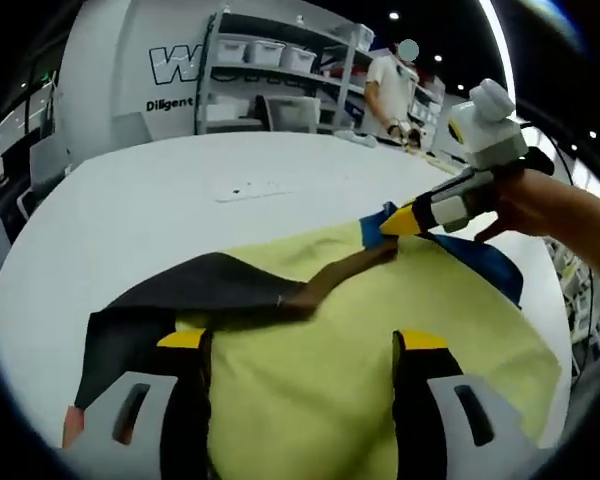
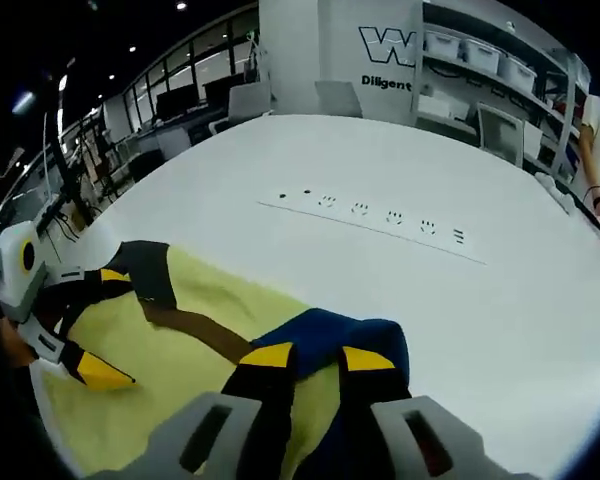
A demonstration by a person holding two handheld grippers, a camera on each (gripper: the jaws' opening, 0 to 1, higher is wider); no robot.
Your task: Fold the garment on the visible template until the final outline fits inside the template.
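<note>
White surface (image 2: 460, 330): lying on it, a yellow garment (image 1: 330, 390) with black and blue parts. Left hand-held gripper (image 1: 305, 345): jaws standing apart over yellow cloth. Right hand-held gripper (image 2: 305, 357): pinching the garment's blue part. Shelving with bins (image 1: 270, 75) standing behind; a person (image 1: 392, 90) standing nearby.

Yellow garment (image 1: 380, 350) between open claw (image 1: 305, 342)

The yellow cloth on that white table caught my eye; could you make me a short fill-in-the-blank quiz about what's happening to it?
1. The pale yellow fabric garment lies on a round ____ table.
2. The right claw pinches the garment's ____ part.
3. The garment's other end is coloured ____.
4. The strip of sockets is set into the ____.

Missing words: white; blue; black; table
</note>
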